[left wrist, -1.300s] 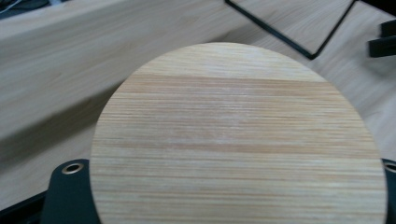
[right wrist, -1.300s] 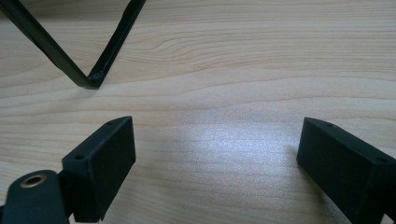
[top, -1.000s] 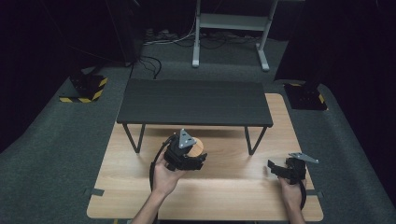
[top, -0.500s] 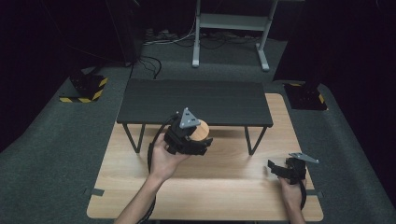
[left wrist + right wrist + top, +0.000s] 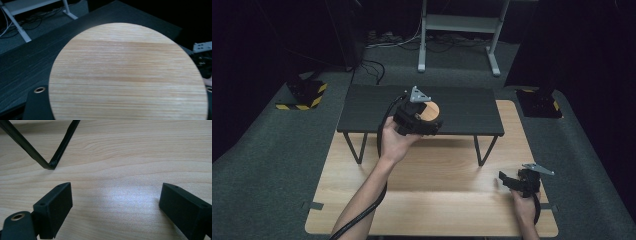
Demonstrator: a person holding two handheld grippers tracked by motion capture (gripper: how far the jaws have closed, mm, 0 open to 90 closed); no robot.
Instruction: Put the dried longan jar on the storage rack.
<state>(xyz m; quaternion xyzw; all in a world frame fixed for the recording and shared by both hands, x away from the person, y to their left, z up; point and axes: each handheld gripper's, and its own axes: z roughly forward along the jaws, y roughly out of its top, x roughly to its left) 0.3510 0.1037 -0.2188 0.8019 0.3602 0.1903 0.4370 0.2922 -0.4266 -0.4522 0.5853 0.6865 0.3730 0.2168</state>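
Observation:
A round wooden disc [image 5: 431, 110] hangs just over the top of the black low shelf [image 5: 362, 107], and my left gripper [image 5: 428, 119] is shut on it. In the left gripper view the disc [image 5: 127, 72] lies flat across the jaws and hides them, with the shelf top [image 5: 30, 57] behind it. My right gripper [image 5: 504, 181] rests on the wooden table [image 5: 437, 200] at the front right and points left. Its jaws stand open [image 5: 115, 195] with nothing but bare table [image 5: 125, 152] between them.
One V-shaped shelf leg [image 5: 60, 147] stands just ahead of the right gripper. A white metal frame [image 5: 457, 25] and cables lie on the floor at the back. Black bases with yellow stripes sit at the left [image 5: 304, 95] and right [image 5: 539, 105].
My left hand has lifted the disc from in front of the shelf, up and away, to over the shelf top. The right gripper has stayed put.

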